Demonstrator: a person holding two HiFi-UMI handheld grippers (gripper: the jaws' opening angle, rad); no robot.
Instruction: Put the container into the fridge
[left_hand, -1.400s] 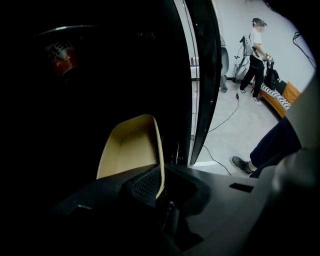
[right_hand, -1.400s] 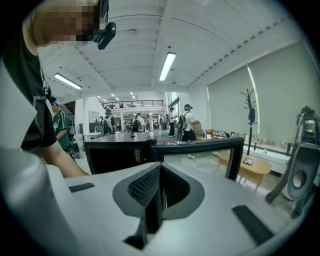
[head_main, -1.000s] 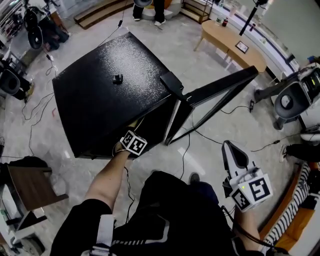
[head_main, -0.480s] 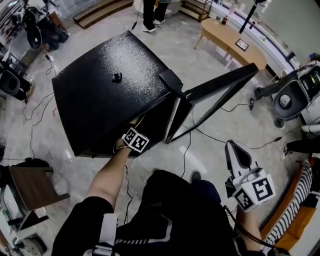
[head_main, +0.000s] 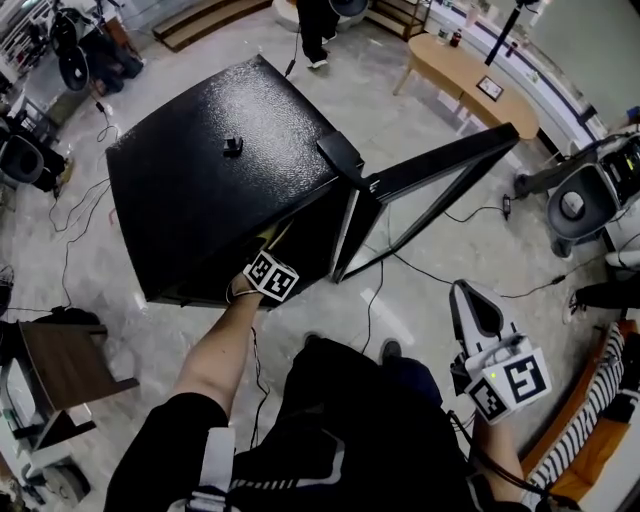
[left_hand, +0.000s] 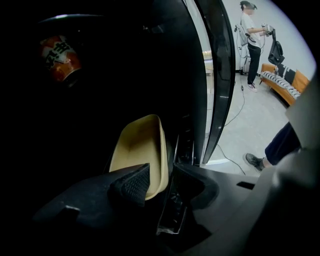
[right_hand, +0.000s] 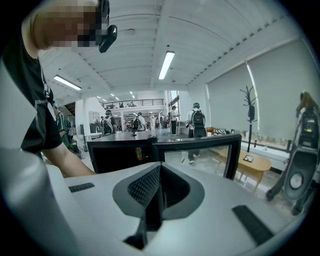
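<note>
The beige container (left_hand: 140, 150) lies tilted inside the dark fridge (head_main: 220, 180). My left gripper (left_hand: 162, 182) reaches into the fridge's opening, and in the head view only its marker cube (head_main: 272, 277) shows at the edge. Its jaws are opening. The container's near rim stands between them, with a gap on the right jaw's side. My right gripper (right_hand: 157, 192) is shut and holds nothing. In the head view the right gripper (head_main: 462, 292) is low on the right, well away from the fridge.
The fridge's glass door (head_main: 430, 190) stands open to the right. A red can (left_hand: 60, 57) sits deeper inside the fridge. Cables (head_main: 375, 290) run over the floor by the door. A wooden table (head_main: 460, 75) stands behind, and a dark stool (head_main: 60, 370) is at the left.
My left hand stays at the fridge's opening and has shifted only slightly. The right gripper holds still. A person at the far end has walked to the right.
</note>
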